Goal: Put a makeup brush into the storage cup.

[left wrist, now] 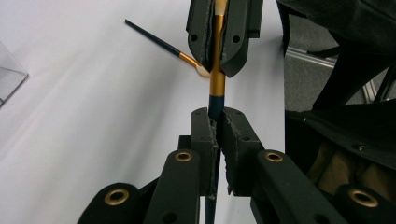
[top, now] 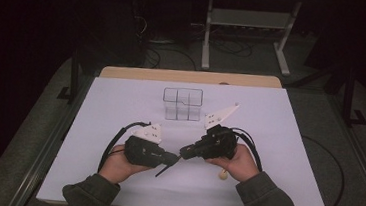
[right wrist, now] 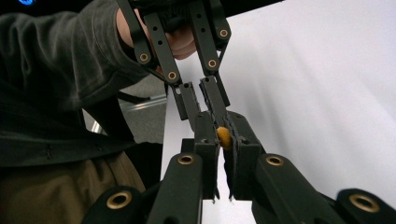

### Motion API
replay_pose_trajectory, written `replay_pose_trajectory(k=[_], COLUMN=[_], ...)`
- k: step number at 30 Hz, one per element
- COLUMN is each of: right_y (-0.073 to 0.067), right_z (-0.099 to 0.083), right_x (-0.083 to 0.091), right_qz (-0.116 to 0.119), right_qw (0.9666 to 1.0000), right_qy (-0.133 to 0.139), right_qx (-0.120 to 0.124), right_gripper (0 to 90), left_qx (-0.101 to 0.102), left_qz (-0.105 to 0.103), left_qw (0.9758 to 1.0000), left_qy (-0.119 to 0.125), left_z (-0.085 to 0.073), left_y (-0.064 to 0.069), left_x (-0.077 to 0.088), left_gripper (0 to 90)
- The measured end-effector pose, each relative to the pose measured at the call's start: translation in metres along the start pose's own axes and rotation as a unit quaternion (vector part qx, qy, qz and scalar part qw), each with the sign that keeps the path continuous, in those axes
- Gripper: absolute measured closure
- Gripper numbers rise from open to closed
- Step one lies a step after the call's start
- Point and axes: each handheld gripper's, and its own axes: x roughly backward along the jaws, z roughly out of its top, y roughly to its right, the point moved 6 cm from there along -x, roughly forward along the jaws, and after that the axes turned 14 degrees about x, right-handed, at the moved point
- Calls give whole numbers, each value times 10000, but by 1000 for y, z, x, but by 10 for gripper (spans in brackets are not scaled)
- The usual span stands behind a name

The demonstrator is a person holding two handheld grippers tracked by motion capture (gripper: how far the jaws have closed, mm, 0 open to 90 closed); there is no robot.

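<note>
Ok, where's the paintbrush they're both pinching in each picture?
High view: the paintbrush sits in the middle, between the left tool and the right tool.
Left gripper view: upright in the centre, gold band above the near jaws.
Right gripper view: a gold bit in the centre, between the near jaws.
Shared landmark: the white table sheet.

The brush (left wrist: 216, 77) tip is hidden between the jaws above, and its handle is cut off at the bottom edge.
</note>
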Motion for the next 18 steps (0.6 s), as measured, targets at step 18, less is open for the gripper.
replay_pose_trajectory(k=[18], right_y=[-4], right_z=[10], right_x=[-2], right_qz=[19], right_qw=[9986], right_qy=[-386], right_qx=[365], right_gripper=[836], left_qx=[46], left_qz=[-38], left_qw=[9997], left_qy=[-222], left_z=[3], left_y=[2], left_x=[-6], left_gripper=[788])
